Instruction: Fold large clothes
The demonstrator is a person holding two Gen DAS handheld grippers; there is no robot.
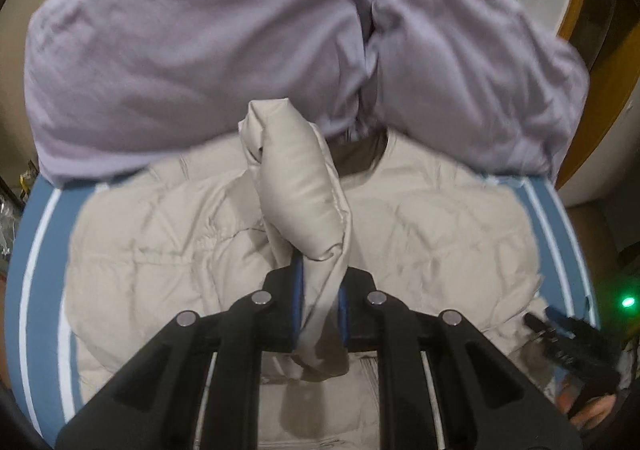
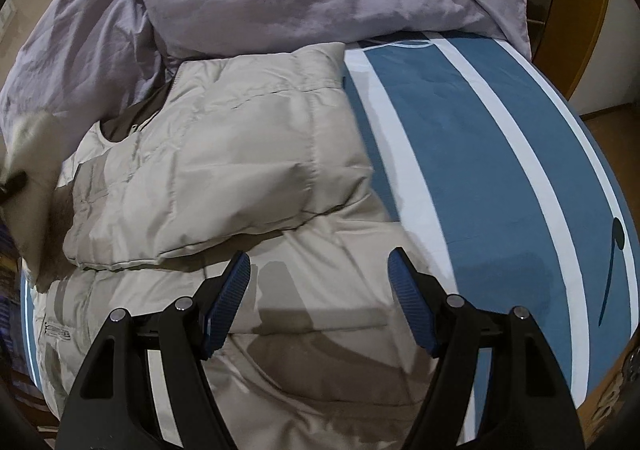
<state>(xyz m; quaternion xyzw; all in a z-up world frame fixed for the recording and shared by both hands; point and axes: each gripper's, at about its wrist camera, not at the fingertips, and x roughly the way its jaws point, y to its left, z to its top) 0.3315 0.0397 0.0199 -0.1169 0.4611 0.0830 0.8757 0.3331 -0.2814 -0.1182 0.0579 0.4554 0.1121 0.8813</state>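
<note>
jacket [image 2: 224, 178]: beige puffer, flat on blue bed [image 2: 460, 138]
left gripper [image 1: 320, 314]: I've clamped the sleeve [image 1: 296, 186], lifted, long axis pointing away
right gripper [image 2: 320, 286]: wide, empty, over the hem
nearer: left

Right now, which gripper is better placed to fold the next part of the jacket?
Left. The left gripper is already shut on a sleeve of the jacket, lifted above its body; the right gripper hangs open, holding nothing.
</note>
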